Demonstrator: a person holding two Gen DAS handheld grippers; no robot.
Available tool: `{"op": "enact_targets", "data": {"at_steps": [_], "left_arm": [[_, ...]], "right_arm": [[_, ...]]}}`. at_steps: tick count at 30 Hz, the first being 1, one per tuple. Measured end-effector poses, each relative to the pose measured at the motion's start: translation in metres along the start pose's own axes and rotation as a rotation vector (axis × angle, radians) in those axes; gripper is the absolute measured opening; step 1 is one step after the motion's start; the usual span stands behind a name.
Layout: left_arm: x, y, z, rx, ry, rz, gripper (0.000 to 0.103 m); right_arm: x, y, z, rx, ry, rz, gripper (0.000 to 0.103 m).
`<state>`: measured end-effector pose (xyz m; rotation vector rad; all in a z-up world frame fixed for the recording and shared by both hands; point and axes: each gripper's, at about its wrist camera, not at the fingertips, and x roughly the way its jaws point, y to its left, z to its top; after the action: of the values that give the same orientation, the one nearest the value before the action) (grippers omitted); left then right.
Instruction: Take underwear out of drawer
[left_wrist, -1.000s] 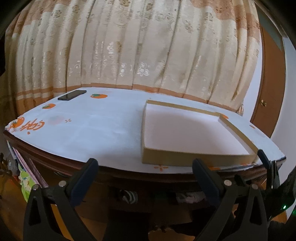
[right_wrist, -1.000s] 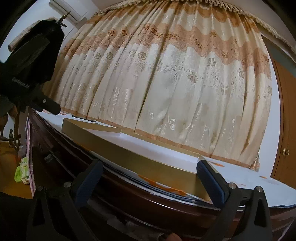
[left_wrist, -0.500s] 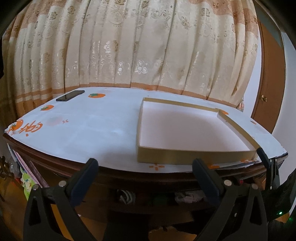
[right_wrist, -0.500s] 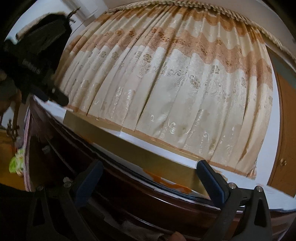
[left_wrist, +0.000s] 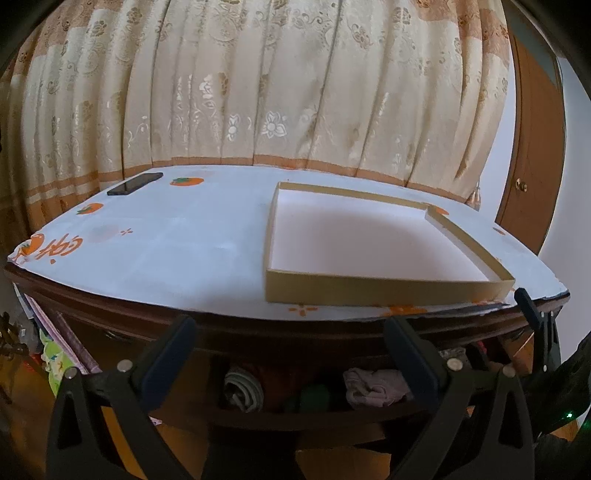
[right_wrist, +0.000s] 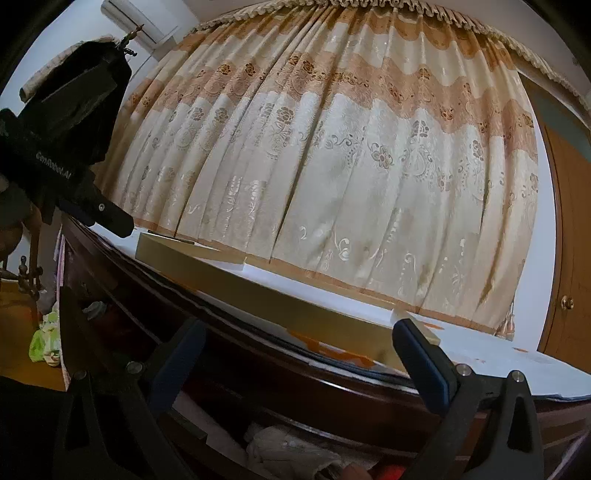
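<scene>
Left gripper (left_wrist: 291, 343) rising – open drawer (left_wrist: 314, 413), rolled underwear (left_wrist: 373, 386) showing below wide empty jaws; right gripper (right_wrist: 301, 349) wide, empty – nothing grasped.

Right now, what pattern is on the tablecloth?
The tablecloth is white with scattered orange fruit prints and orange lettering, clearest in the left wrist view.
</scene>
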<state>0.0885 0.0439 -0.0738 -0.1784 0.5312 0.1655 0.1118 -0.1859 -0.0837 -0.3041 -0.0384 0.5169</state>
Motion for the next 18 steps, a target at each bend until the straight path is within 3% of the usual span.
{"op": "enact_targets", "data": {"at_steps": [18], "left_arm": [[-0.023, -0.002, -0.002, 0.015, -0.025, 0.003, 0.103]], "right_arm": [[-0.009, 0.0, 0.005, 0.005, 0.053, 0.001, 0.102]]}}
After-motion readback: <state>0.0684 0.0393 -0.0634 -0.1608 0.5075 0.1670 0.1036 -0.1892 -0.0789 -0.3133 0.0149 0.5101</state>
